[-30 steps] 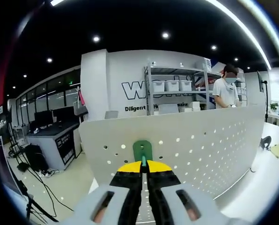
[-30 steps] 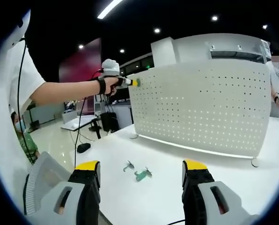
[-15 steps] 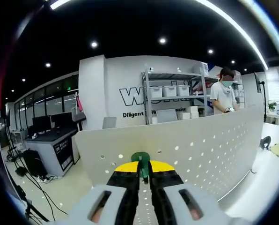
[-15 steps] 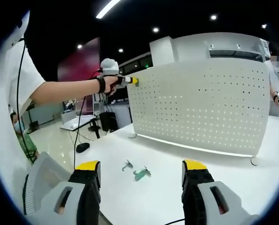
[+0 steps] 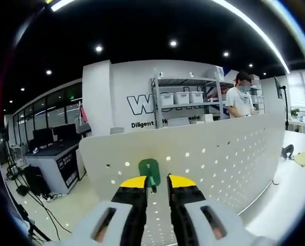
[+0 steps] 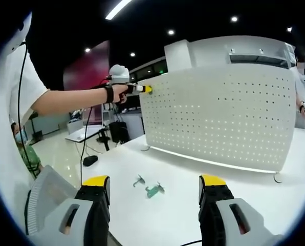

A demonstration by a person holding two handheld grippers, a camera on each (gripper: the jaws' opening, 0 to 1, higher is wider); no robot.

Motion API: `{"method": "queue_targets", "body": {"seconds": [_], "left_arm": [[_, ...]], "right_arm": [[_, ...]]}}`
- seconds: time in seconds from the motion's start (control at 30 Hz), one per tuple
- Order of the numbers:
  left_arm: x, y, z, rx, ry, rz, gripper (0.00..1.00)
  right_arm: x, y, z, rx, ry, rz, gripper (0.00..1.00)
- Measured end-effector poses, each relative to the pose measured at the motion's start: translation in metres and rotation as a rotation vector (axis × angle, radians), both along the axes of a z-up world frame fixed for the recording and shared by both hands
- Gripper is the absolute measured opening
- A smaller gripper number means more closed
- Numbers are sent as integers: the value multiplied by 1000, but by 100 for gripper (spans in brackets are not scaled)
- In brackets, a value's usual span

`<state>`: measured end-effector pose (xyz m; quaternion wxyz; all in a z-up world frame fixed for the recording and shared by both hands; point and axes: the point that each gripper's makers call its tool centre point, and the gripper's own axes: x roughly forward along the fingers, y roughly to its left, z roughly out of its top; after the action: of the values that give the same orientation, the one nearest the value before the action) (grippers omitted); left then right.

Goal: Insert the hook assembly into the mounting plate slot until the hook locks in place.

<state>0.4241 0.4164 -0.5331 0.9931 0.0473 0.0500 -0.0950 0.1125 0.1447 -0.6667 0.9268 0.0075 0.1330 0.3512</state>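
You are holding your left claw [image 5: 156, 180] slightly spread around the green hook [image 5: 149, 168], which sits at the pegboard [image 5: 224, 154] just ahead of its tips. It looks light, stiff plastic; take hold at its flat tab. Your right claw [image 6: 155, 190] is hanging spread wide above the worktop [image 6: 234, 177], spare hooks [image 6: 153, 190] lying beyond.

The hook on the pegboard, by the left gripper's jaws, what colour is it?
Green. The hook shows best in the left gripper view, against the white pegboard.

Your left hand-held gripper [image 5: 157, 183] is raised at arm's length with jaws slightly parted, while your right hand-held gripper [image 6: 155, 187] hangs low, jaws wide apart.
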Motion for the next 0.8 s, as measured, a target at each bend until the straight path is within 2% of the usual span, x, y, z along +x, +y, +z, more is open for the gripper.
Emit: {"method": "queue_targets", "body": {"seconds": [0.4, 0.8], "left_arm": [[-22, 4, -6, 19, 6, -23, 22], [-49, -12, -19, 26, 28, -74, 24]], "right_arm": [[0, 13, 1, -13, -1, 51, 71], [-1, 19, 3, -15, -5, 76, 69]]}}
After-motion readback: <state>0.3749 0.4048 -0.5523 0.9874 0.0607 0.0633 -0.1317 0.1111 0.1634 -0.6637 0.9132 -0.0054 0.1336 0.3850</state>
